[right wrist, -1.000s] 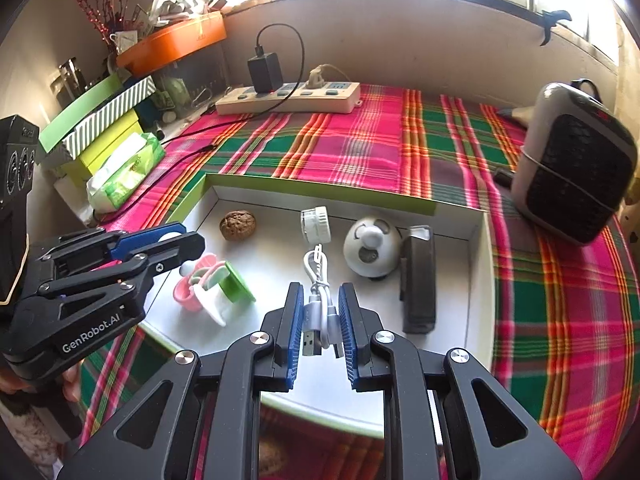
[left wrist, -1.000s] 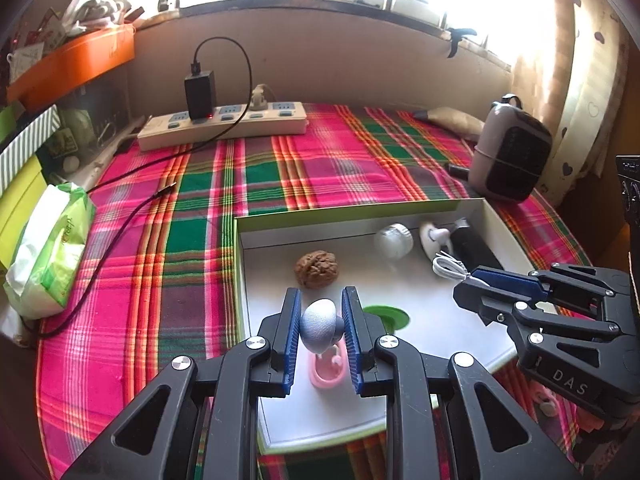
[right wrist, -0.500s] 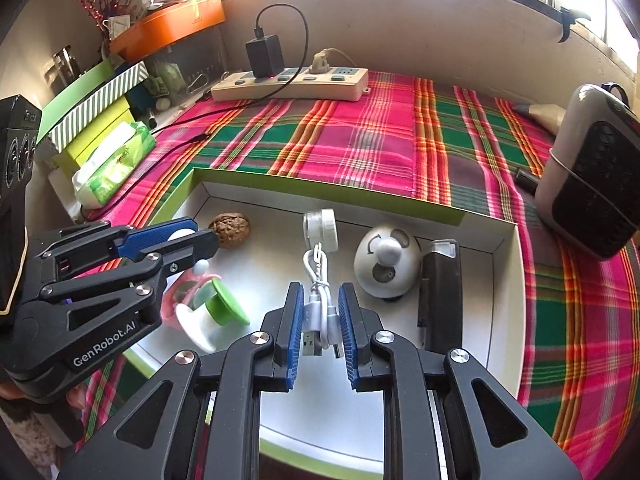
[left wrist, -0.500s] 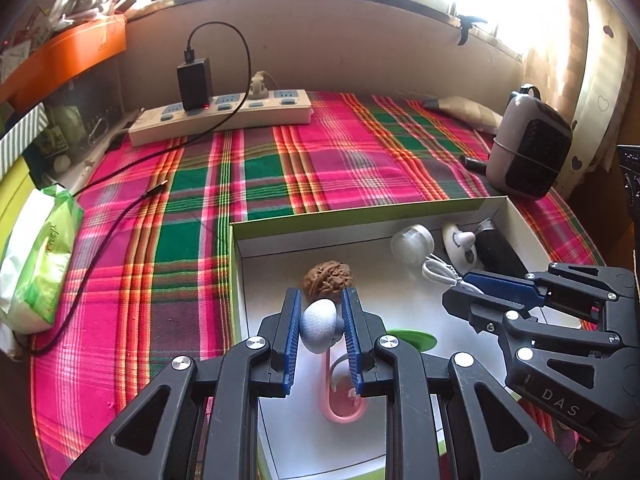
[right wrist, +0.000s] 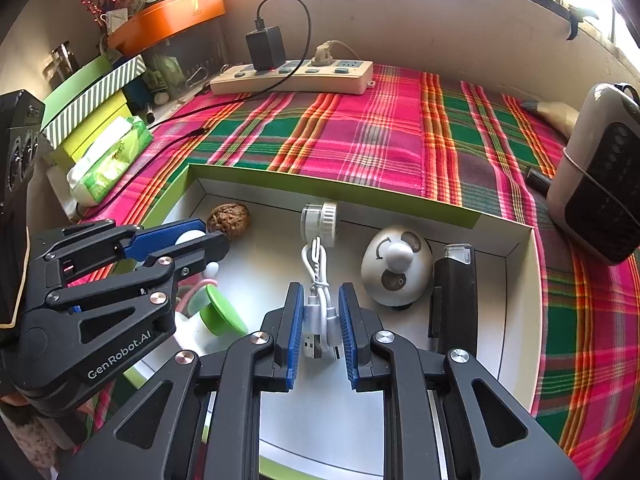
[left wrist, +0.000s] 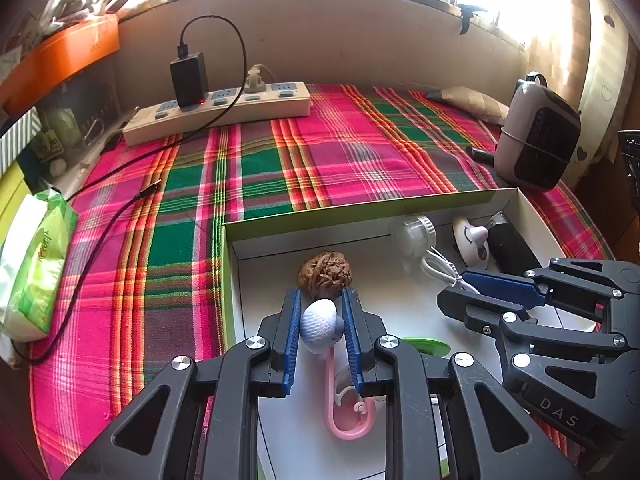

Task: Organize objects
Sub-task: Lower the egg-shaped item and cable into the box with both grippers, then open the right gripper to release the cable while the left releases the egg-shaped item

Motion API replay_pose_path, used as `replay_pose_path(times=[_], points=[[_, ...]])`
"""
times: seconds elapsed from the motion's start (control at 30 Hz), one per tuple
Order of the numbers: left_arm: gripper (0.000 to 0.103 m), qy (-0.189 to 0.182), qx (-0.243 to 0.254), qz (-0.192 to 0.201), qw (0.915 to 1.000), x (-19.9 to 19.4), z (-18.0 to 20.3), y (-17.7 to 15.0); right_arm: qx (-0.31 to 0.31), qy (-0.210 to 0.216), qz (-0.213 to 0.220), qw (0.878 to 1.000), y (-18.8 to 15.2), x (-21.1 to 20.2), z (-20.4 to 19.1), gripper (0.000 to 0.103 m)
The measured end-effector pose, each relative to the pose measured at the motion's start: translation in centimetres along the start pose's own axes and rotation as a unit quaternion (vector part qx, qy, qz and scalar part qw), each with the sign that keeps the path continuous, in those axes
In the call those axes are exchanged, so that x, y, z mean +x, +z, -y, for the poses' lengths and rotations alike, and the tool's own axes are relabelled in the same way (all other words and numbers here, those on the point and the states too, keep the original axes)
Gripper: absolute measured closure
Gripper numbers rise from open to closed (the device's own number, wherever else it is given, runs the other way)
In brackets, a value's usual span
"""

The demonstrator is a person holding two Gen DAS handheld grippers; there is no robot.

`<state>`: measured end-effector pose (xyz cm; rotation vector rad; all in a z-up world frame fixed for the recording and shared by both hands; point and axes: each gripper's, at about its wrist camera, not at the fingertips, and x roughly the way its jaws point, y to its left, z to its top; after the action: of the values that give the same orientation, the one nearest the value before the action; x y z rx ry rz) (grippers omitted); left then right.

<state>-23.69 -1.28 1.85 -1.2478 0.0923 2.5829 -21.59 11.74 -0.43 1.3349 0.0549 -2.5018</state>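
Left wrist view: the left gripper (left wrist: 320, 322) has its fingers (left wrist: 291, 332) clenched on a pale grey-white ball (left wrist: 319, 324), held over the near left part of the white tray (left wrist: 532, 208). A pink hook (left wrist: 344, 412) hangs below the ball, its curl low above the tray floor. Just beyond the fingertips lies a walnut (left wrist: 325, 275), near the tray's far left corner. A green disc (left wrist: 426, 346) shows just right of the gripper. The right gripper (left wrist: 460, 292) reaches in from the right, grasping a white cable (left wrist: 440, 266). Past it, along the far wall, are a small white jar (left wrist: 414, 232), a white egg-shaped gadget (left wrist: 472, 238) and a black block (left wrist: 510, 246). The tray sits on a plaid-covered surface (left wrist: 320, 160) with a power strip (left wrist: 218, 114) at the back.

Right wrist view: the right gripper (right wrist: 319, 322) pinches the coiled cable (right wrist: 318, 304), its USB plug between the fingers (right wrist: 347, 328). The cable runs toward the jar (right wrist: 319, 224). The gadget (right wrist: 396, 266) and block (right wrist: 454, 296) lie to the right, touching or nearly so. The left gripper (right wrist: 208, 236) holds the ball (right wrist: 188, 237) beside the walnut (right wrist: 229, 218); a green-capped item (right wrist: 218, 314) stands below it.
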Motion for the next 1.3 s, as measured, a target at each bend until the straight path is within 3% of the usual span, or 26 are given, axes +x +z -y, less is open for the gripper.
replay_pose_path(times=[0.57, 0.8, 0.93, 1.3], points=[[0.083, 0.002, 0.002, -0.001, 1.0000, 0.1, 0.0, 0.0, 0.000, -0.006, -0.002, 1.000, 0.0, 0.2, -0.1, 0.084], [0.077, -0.002, 0.004, -0.001, 1.0000, 0.0, 0.1, -0.1, -0.001, -0.008, -0.001, 1.000, -0.1, 0.2, -0.1, 0.083], [0.073, 0.002, 0.004, 0.001, 1.0000, -0.2, 0.1, -0.1, 0.004, -0.003, 0.000, 1.000, -0.1, 0.0, -0.1, 0.073], [0.069, 0.011, -0.007, 0.004, 0.9999, -1.4, -0.2, -0.5, 0.011, -0.007, 0.013, 1.000, -0.4, -1.3, 0.1, 0.073]])
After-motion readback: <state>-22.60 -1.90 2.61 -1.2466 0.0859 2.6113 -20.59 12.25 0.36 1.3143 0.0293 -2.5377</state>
